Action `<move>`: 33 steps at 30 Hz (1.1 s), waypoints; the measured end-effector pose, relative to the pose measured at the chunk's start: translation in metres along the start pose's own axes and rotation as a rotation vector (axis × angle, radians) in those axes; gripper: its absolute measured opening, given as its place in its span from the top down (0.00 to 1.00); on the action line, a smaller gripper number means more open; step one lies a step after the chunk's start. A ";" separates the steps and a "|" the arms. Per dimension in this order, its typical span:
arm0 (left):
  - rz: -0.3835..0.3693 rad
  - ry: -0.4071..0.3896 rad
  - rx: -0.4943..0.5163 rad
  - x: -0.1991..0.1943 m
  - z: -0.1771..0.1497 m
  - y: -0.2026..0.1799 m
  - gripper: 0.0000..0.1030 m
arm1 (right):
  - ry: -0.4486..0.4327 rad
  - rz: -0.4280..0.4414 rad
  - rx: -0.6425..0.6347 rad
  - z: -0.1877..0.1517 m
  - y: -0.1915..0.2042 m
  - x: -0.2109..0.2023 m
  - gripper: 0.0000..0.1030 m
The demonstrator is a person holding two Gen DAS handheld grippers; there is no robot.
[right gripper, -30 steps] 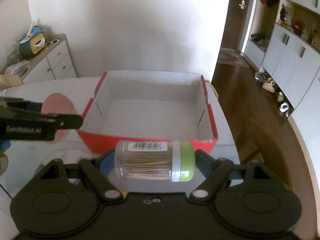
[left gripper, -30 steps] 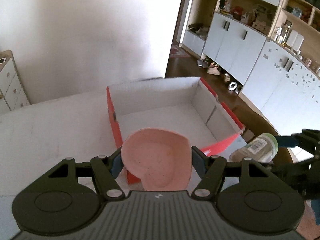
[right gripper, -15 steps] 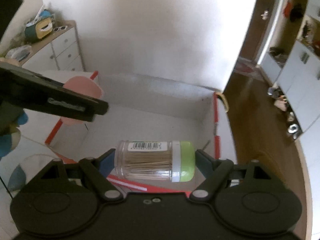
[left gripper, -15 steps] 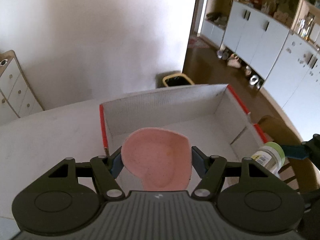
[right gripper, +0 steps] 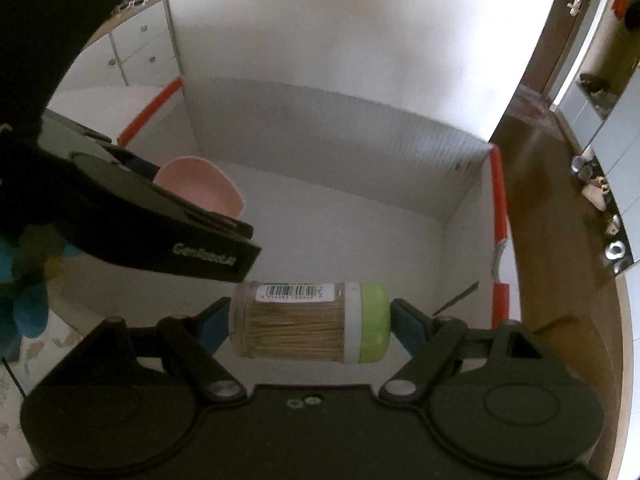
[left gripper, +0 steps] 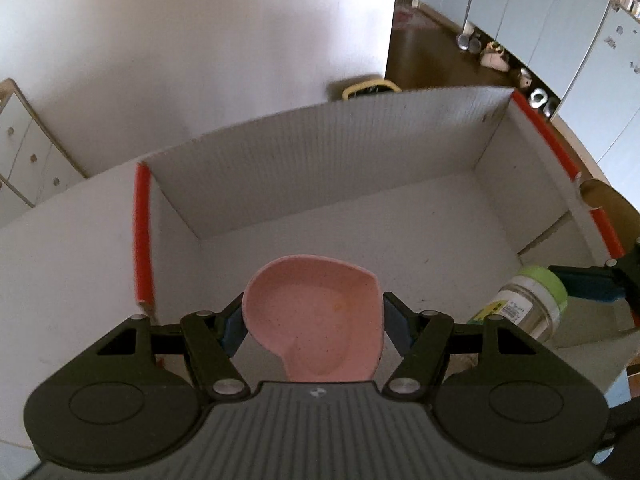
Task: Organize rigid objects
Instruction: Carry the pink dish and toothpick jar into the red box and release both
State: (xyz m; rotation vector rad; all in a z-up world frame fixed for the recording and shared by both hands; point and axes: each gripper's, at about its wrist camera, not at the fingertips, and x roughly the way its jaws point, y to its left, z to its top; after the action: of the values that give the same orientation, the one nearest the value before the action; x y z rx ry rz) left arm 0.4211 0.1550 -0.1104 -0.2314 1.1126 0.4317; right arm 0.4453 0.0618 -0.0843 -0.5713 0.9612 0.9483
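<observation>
Over the box (left gripper: 360, 152), the left gripper (left gripper: 314, 322) clamps a pink dish (left gripper: 316, 320); the right gripper (right gripper: 310, 326) clamps a toothpick jar (right gripper: 310, 326). Released this high, either could bounce or collide.

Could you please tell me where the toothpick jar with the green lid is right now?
The toothpick jar lies sideways in the right gripper, held over the open box; the left wrist view shows it right of the pink dish.

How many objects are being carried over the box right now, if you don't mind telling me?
2. A pink heart-shaped dish sits in the left gripper; a green-capped toothpick jar in the right gripper. Both hang over the box.
</observation>
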 end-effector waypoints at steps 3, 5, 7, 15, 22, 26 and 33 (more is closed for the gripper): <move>0.018 0.028 0.028 0.012 0.000 -0.006 0.33 | 0.030 0.000 -0.019 0.001 -0.001 0.009 0.19; 0.008 0.055 0.032 0.019 0.003 -0.010 0.33 | 0.039 0.006 -0.020 0.000 -0.002 0.011 0.19; 0.010 0.069 0.047 0.026 0.004 -0.016 0.33 | 0.046 -0.005 -0.011 0.000 -0.003 0.012 0.19; 0.001 0.174 0.072 0.041 0.009 -0.024 0.33 | 0.059 -0.006 -0.034 -0.001 0.000 0.013 0.20; -0.004 0.156 0.067 0.035 0.005 -0.023 0.27 | 0.047 -0.001 -0.028 -0.002 -0.007 0.015 0.17; -0.011 0.123 0.064 0.027 0.002 -0.023 0.26 | 0.033 0.002 -0.006 -0.004 -0.011 0.009 0.16; -0.021 0.063 0.062 -0.003 -0.011 -0.018 0.26 | -0.012 0.015 0.037 -0.009 -0.019 -0.011 0.14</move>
State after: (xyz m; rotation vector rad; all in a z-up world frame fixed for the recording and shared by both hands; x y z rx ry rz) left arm 0.4189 0.1343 -0.1131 -0.2037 1.1828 0.3729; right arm 0.4552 0.0413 -0.0783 -0.5277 0.9717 0.9440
